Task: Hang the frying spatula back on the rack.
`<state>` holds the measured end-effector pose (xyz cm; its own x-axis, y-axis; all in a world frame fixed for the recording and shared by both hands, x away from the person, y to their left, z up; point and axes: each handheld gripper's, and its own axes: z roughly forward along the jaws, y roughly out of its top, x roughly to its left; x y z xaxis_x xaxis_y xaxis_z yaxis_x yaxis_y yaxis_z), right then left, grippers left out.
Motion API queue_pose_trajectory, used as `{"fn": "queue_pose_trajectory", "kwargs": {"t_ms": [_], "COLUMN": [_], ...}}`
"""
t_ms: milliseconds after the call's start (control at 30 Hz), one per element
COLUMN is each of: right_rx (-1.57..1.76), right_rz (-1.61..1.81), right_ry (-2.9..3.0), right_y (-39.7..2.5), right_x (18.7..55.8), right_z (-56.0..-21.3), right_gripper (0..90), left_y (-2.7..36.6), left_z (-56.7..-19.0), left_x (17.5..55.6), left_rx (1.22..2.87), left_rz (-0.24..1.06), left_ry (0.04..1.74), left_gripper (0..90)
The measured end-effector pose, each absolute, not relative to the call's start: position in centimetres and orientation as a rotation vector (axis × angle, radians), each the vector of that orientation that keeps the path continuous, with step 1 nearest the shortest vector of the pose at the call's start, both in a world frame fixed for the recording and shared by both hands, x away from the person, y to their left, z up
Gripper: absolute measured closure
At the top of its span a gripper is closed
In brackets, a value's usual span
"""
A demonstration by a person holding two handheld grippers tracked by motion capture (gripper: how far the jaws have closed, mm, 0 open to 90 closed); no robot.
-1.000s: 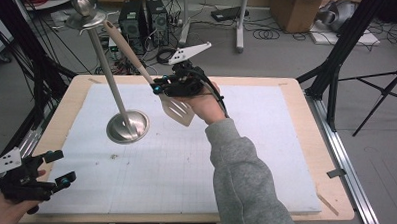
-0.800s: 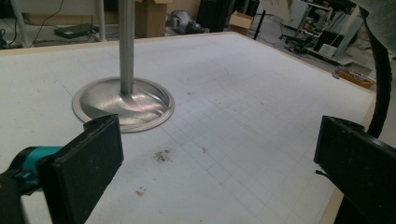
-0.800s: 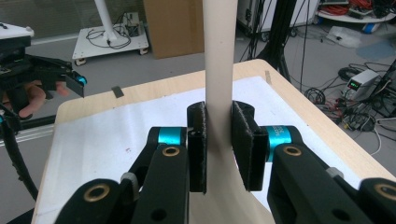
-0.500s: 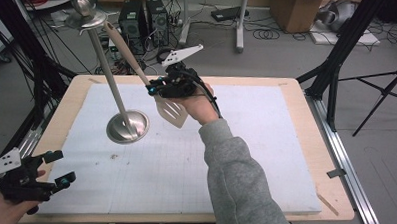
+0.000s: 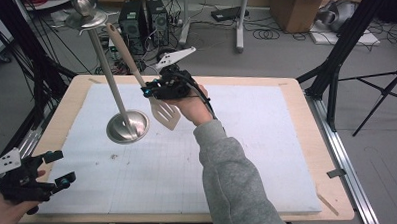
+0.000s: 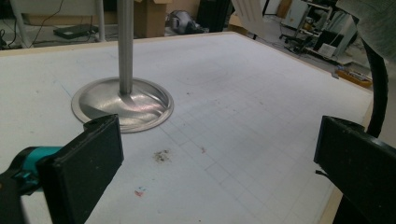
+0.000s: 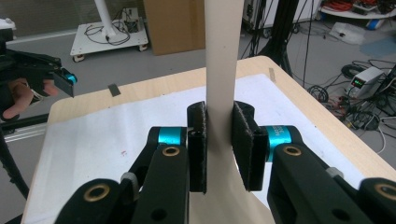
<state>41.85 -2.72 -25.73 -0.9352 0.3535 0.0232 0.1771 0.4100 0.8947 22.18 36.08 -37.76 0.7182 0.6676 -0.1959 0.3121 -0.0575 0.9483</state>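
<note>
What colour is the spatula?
The spatula is light beige, like pale wood; the high view shows it best.

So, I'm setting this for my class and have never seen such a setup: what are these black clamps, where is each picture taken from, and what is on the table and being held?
There is no robot here. A person holds a hand-operated gripper in each hand. One picture comes from a fixed camera above the table; the other two come from small cameras riding on each gripper, looking along its black jaws.

The right gripper is shut on the handle of a pale spatula, held tilted above the table, blade downward. In the right gripper view the handle sits squeezed between the two jaws.

The left gripper waits open near the table's near left corner, holding nothing.

On the table stands a metal stand: a round base with a tall pole rising from it.
</note>
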Motion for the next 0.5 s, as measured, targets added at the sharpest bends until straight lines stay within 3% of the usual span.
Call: {"fn": "queue_pose_trajectory", "kwargs": {"t_ms": [500], "right_rx": [0.492], "right_rz": [1.578], "right_ry": [2.480], "right_y": [-1.5], "right_x": [42.0], "right_z": [-26.5], "right_gripper": [76.8], "left_y": [36.1], "left_z": [-37.7], "left_x": [22.1], "left_rx": [1.654], "left_rz": [0.349], "left_ry": [0.798], "left_gripper": [1.8]}}
